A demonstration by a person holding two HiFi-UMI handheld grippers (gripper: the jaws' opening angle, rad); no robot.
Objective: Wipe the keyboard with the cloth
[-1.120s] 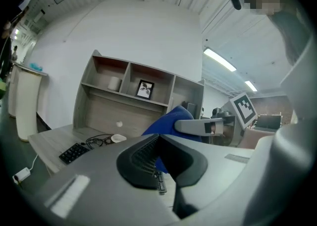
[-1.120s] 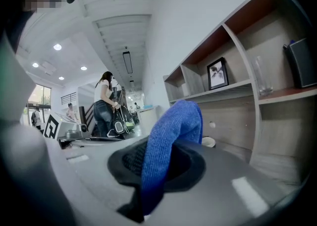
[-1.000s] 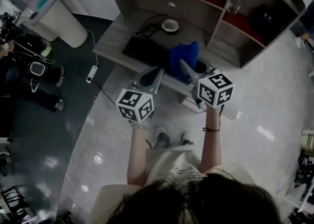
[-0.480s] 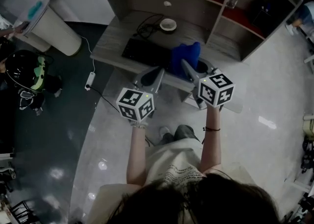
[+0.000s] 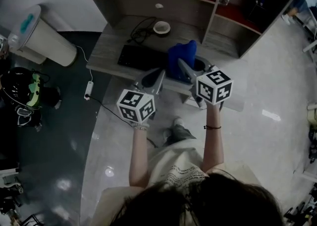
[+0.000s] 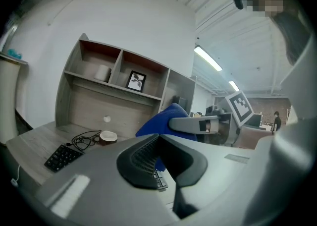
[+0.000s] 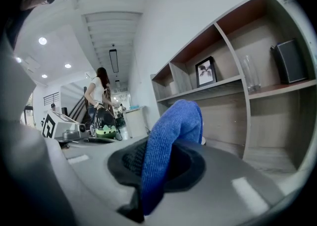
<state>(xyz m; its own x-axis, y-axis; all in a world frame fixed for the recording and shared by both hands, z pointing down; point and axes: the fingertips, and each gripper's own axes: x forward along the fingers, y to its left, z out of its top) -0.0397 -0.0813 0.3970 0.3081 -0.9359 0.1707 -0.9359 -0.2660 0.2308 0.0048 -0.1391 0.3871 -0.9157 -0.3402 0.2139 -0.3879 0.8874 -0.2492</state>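
Keyboard [image 5: 141,57]: laid flat on the desk [image 5: 109,41], long axis left to right, set far-left of the cloth [image 5: 179,57]. Cloth: blue, clamped upright in the right gripper [image 5: 187,70] over the desk's near edge. Left gripper [image 5: 157,77]: jaws together, empty, nearer the keyboard. Both forearms are held forward, side by side.

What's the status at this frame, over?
Right hand-held gripper shut on the cloth, above the desk. Left hand-held gripper shut, empty. Keyboard not yet touched, nothing on it; cable and bowl behind.
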